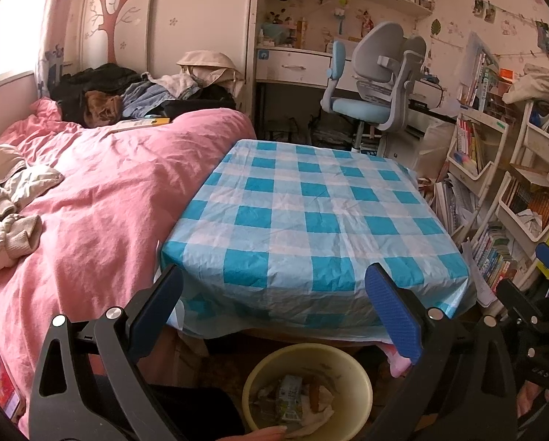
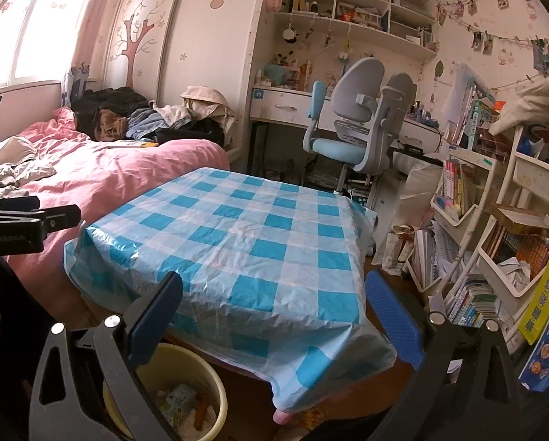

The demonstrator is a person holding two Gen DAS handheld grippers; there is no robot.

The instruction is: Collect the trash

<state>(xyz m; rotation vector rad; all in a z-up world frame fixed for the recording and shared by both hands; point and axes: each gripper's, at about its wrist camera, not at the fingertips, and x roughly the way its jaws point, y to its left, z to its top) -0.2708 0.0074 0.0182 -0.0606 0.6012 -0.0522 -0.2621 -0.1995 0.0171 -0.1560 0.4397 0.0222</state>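
Left gripper (image 1: 274,316): both blue ribbed pads spread wide apart, nothing between them. Right gripper (image 2: 274,316): likewise spread wide, nothing held. The black linkage arms of each were in view; the left tool's black body also showed at the left edge of the right wrist view, so the two tools sat side by side.

Key relation: the round pale-yellow plastic bucket (image 1: 362,378) lay below and just ahead of the left fingers, at the near edge of the table, almost centred under that gripper. From the right gripper the same bucket (image 2: 221,400) lay low and to its left, partly hidden behind the left finger. Judged: left gripper nearer.

Bucket contents: crumpled white paper or tissue (image 1: 320,417), a printed green-and-white carton or wrapper (image 1: 291,397) lying roughly along the view's depth, and a small brown-orange piece I could not identify. All soft, light, irregular. A fingertip of the person showed at the bucket's near rim.

Beyond the fingers: thin, creased blue-and-white checked plastic tablecloth (image 1: 311,202) draped over the table, glossy, hanging loose at the corners; no loose trash visible on it. Pink quilted bed (image 1: 109,202) on the left.

Judged: collection looked largely done.
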